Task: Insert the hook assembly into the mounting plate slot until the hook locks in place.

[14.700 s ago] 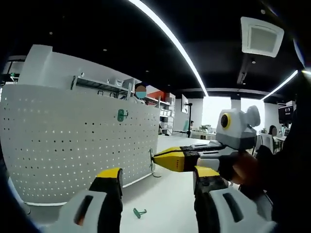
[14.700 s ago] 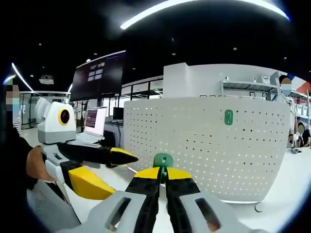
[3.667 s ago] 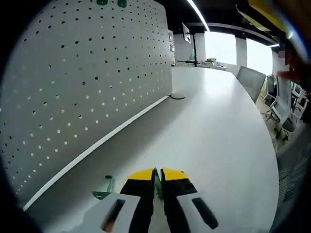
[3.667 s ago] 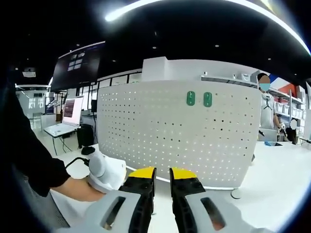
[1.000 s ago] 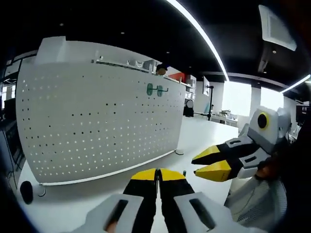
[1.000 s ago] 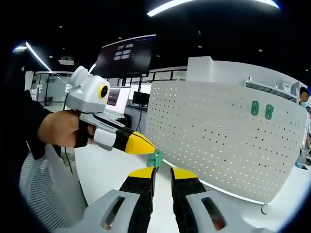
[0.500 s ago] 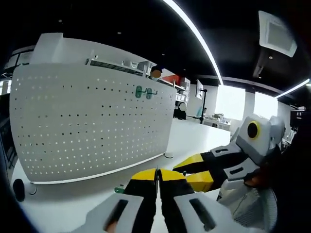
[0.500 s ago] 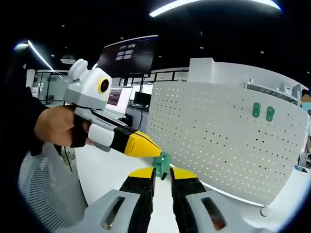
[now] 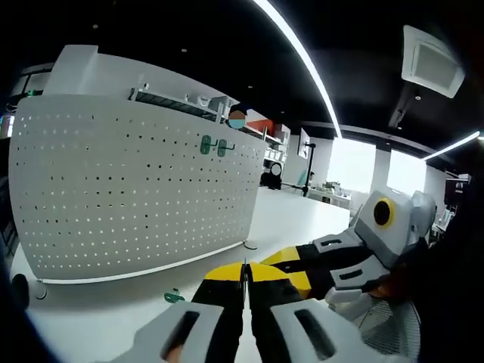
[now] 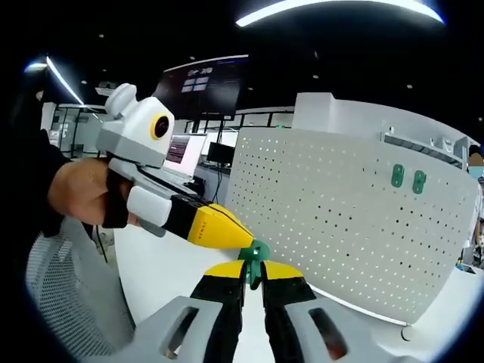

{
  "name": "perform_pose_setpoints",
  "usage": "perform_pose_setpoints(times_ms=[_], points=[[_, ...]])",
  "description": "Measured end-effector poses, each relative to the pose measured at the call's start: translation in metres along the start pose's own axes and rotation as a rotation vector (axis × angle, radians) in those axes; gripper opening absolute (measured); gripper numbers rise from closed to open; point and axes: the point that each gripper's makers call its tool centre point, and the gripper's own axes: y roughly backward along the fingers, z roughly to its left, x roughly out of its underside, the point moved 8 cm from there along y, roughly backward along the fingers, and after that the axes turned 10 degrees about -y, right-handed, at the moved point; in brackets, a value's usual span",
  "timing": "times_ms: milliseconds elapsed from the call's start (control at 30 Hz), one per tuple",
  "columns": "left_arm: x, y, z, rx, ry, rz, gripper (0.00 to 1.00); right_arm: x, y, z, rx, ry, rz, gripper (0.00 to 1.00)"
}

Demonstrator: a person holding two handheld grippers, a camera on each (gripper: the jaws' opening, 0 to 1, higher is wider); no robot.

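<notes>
A white pegboard plate (image 9: 113, 197) (image 10: 340, 227) stands upright on the table, with two green hooks (image 9: 206, 145) (image 10: 398, 175) mounted side by side near its top edge. In the right gripper view, a small green hook (image 10: 259, 251) hangs in the air in front of the plate. My left gripper (image 10: 246, 240) comes in from the left, shut on that hook at its yellow tip. My right gripper (image 10: 254, 274) has its jaws closed on the hook from below. In the left gripper view, my left gripper (image 9: 243, 271) is shut, and the right gripper (image 9: 283, 261) lies just behind its tips.
Another green hook (image 9: 174, 296) lies loose on the white table (image 9: 91, 318) before the plate's foot. A hand (image 10: 79, 193) holds the left gripper. A mesh chair (image 10: 68, 302), a laptop (image 10: 184, 155) and a dark wall screen (image 10: 200, 87) are at the left.
Both grippers have drawn together. The left gripper's tip with the green hook has come down to the right gripper's jaws, and those jaws have narrowed onto the hook.
</notes>
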Motion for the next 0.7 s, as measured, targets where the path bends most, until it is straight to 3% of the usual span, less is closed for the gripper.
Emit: perform_pose_setpoints(times_ms=[700], points=[[0.0004, -0.0008, -0.003, 0.014, 0.023, -0.007, 0.01, 0.0005, 0.0007, -0.0016, 0.005, -0.04, 0.003, 0.01]])
